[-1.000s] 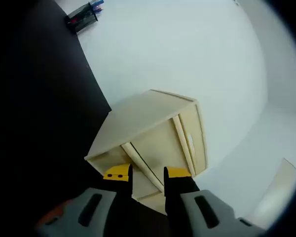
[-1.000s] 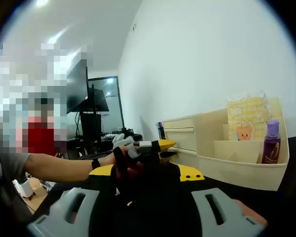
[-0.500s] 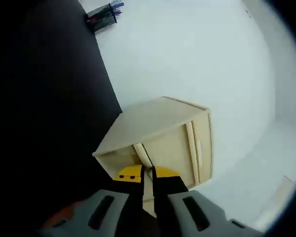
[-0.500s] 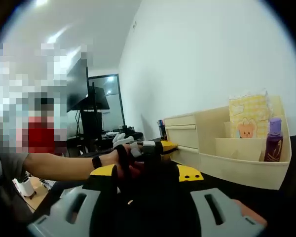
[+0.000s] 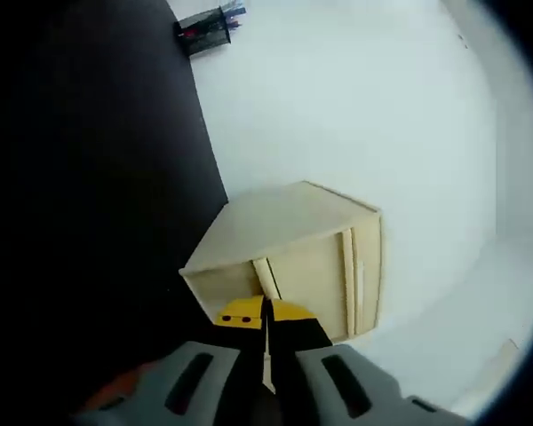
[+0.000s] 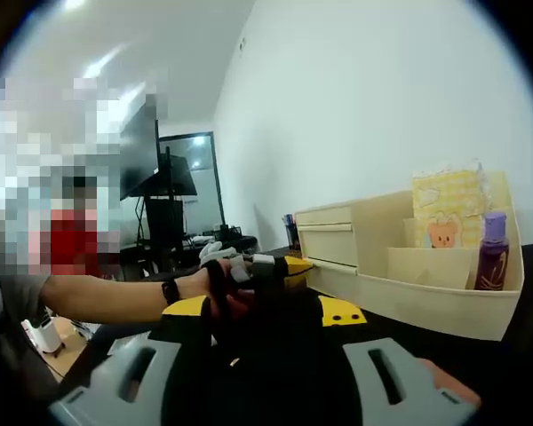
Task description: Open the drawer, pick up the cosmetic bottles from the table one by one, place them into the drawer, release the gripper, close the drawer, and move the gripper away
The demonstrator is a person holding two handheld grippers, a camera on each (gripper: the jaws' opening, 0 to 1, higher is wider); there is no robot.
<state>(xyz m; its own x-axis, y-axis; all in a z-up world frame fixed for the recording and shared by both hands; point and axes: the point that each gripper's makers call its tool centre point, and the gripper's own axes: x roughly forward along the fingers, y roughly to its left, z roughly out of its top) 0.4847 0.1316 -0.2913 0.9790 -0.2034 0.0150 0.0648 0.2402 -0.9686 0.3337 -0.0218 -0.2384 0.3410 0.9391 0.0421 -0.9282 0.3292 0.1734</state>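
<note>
Drawer handle [image 5: 265, 277] pinched by left gripper [image 5: 266, 312].

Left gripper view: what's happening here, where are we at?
A person holds a gripper in each hand at a beige drawer unit on a black table. The left gripper has its jaws pressed together at the unit's front; whether they pinch a handle is hidden. In the right gripper view, the right gripper waits low over the table. A purple bottle stands in the beige organizer, beside a yellow checked pack. A black pen holder stands farther along the table.
</note>
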